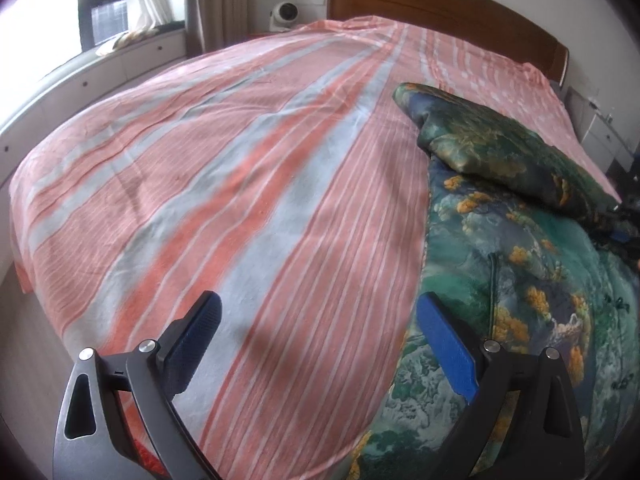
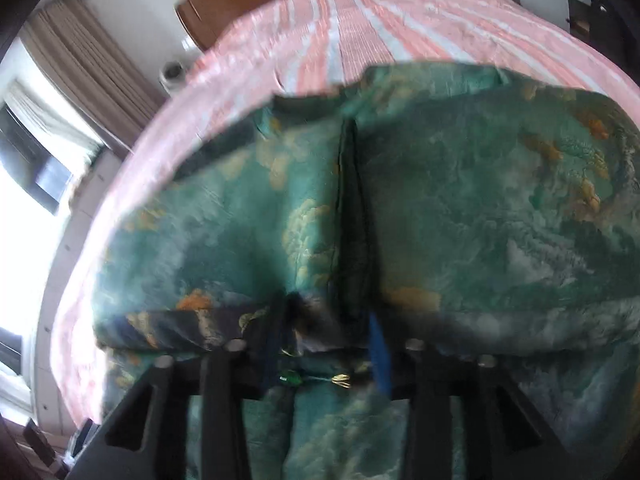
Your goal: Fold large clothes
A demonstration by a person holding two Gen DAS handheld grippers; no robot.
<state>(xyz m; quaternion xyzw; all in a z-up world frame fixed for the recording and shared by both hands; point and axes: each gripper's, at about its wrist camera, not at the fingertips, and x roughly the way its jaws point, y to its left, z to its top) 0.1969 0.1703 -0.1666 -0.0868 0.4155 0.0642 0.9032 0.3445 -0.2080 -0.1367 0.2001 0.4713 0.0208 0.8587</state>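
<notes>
two grippers over a patterned garment on a striped bed

a wide bed covered by a pink, salmon and pale grey striped sheet fills both views, with a brown wooden headboard at its far end. beige pleated curtains hang by a bright window on the side of the bed away from the garment, and a small white round fan stands beside the headboard.

a large green garment of glossy fabric printed with teal clouds and orange-yellow blossoms lies on the near right part of the sheet. in the left wrist view one portion, folded over, rests on top of the rest; in the right wrist view the cloth spreads across most of the frame, with a dark vertical crease near its middle.

the left gripper points steeply down at the bed. its black arms stand wide apart, the blue-padded fingers well separated; one hangs over bare sheet, the other over the garment's edge, and nothing lies between them.

the right gripper also tilts steeply down, its view blurred. its two fingers stand fairly close together with a bunched edge of the garment between them. whether the blue pads actually press on the cloth cannot be told through the blur.

a small green bead and a gold fastening show on the cloth just below the fingers.
</notes>
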